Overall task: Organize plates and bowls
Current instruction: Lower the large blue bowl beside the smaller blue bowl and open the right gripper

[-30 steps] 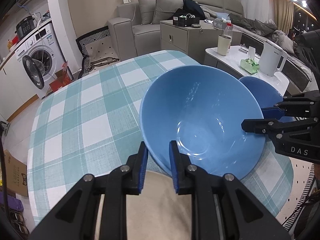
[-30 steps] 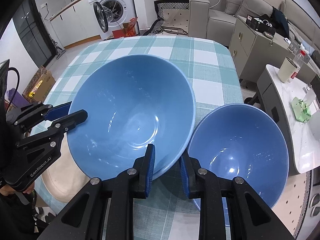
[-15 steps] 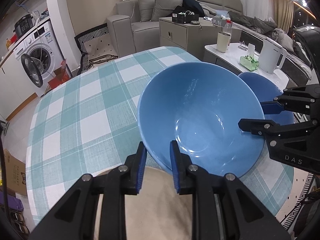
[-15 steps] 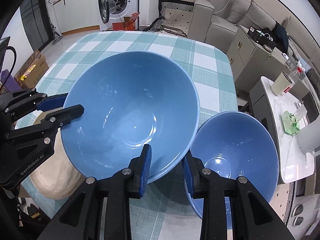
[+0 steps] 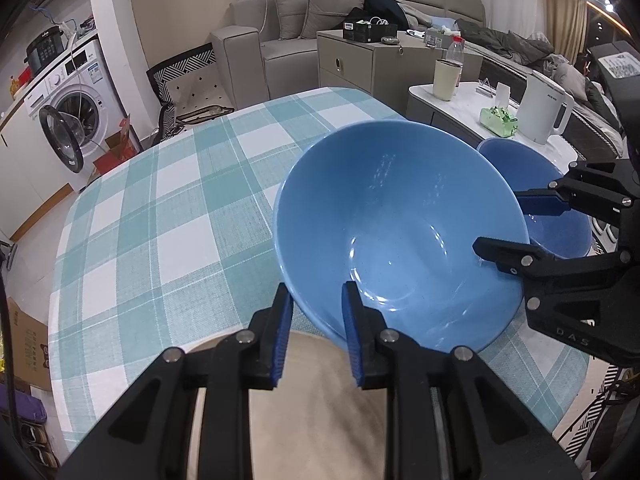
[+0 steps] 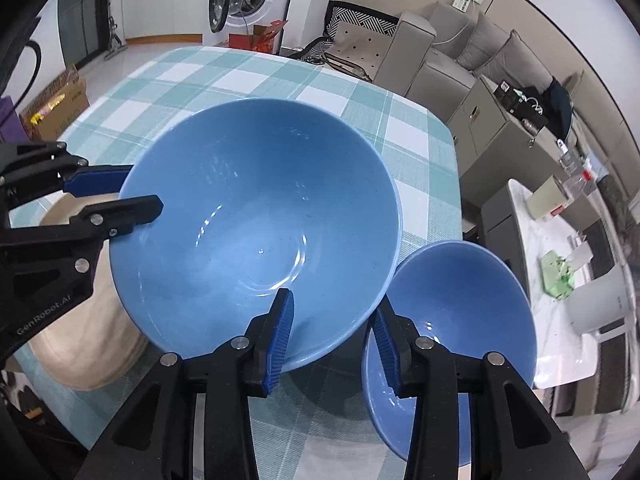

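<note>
Large blue bowl rim between both jaws

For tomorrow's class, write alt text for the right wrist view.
Two grippers, the right gripper and left gripper, straddle opposite rims of a large blue bowl above a checked tablecloth. A smaller blue bowl sits beside it.

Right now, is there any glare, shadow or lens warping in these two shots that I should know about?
Left wrist view: fisheye bends the room edges, corners go black, small highlights glint inside the large blue bowl. Right wrist view: same barrel warp, the large bowl casts a dark shadow on the checked tablecloth, and both bowls stay sharp.
</note>
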Demonstrator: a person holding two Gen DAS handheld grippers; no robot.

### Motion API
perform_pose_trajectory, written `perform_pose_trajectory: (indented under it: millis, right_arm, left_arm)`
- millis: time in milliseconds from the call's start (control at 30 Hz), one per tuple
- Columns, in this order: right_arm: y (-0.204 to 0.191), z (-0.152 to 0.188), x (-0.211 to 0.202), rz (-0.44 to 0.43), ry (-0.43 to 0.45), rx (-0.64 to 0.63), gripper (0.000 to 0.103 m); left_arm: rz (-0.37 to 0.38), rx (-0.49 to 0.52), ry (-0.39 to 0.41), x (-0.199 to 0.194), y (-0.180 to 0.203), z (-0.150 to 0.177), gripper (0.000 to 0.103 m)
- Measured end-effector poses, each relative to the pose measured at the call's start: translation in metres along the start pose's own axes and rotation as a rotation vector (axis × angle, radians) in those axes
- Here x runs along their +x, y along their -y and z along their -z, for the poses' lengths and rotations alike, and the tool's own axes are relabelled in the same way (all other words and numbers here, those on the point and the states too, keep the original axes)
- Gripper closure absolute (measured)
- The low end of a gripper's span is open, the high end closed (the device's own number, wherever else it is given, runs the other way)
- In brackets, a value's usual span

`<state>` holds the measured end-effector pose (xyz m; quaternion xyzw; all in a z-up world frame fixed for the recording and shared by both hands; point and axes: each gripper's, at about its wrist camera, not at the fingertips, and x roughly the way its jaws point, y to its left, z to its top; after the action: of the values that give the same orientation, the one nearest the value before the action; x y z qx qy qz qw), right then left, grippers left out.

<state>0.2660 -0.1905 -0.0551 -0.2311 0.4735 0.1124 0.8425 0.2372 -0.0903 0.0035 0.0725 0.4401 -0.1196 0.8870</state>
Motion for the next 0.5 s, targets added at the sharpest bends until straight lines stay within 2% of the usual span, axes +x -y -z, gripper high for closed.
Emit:
perform_pose_trajectory:
  millis: [67, 233, 467, 500]
  right_arm:
    - [0.000, -0.001, 0.001, -0.006, 0.000, -0.004, 0.056]
    - [0.001, -0.003, 0.003, -0.014, 0.003, -0.014, 0.050]
    - [0.012, -0.001, 0.004, -0.022, 0.017, 0.032, 0.038]
    - [0.015, -0.002, 0.003, -0.021, 0.022, 0.041, 0.034]
  left_arm:
    - [0.006, -0.002, 0.001, 0.001, 0.000, 0.000, 0.079]
    - [0.014, -0.003, 0.008, 0.000, -0.002, 0.001, 0.078]
    - [0.009, 0.012, 0.016, -0.003, -0.001, -0.001, 0.078]
    - [0.013, 0.010, 0.017, -0.003, -0.002, -0.001, 0.076]
